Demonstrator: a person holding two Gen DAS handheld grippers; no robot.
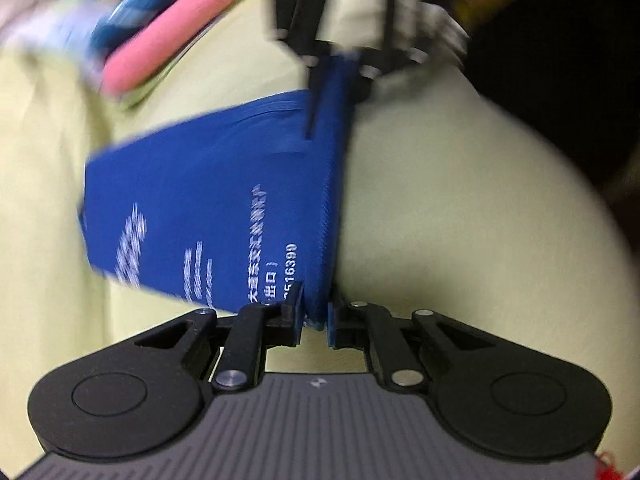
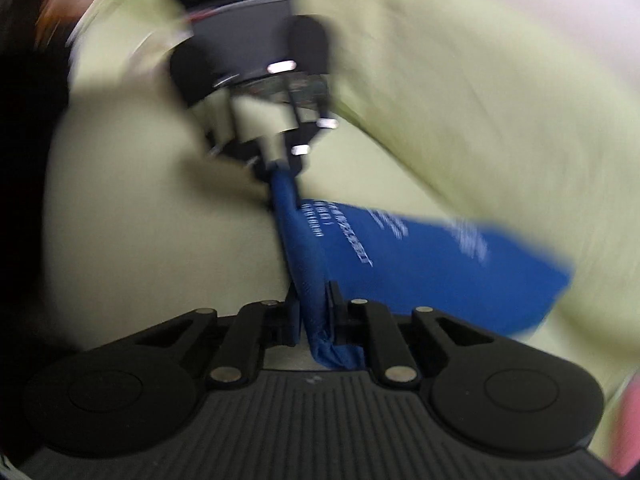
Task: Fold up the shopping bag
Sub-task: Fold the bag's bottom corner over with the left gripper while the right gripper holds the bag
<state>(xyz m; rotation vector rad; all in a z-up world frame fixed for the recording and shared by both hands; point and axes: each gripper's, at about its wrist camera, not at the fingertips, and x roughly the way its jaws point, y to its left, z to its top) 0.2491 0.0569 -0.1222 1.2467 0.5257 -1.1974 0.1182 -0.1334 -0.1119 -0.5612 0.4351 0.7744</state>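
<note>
The blue shopping bag (image 1: 208, 200) with white print is stretched between my two grippers over a pale yellow-green cloth surface (image 1: 460, 200). My left gripper (image 1: 314, 316) is shut on one end of the bag's folded edge. At the far end of that edge, the right gripper (image 1: 336, 68) is shut on the bag too. In the right wrist view, my right gripper (image 2: 314, 312) clamps the bag (image 2: 420, 264), which hangs to the right, and the left gripper (image 2: 280, 164) holds the far end. Both views are motion-blurred.
A pink padded bar (image 1: 176, 36) and blue-striped fabric (image 1: 132, 20) lie at the upper left in the left wrist view. Dark areas (image 1: 580, 60) border the cloth at the right. A pink object (image 2: 628, 420) shows at the right wrist view's lower right edge.
</note>
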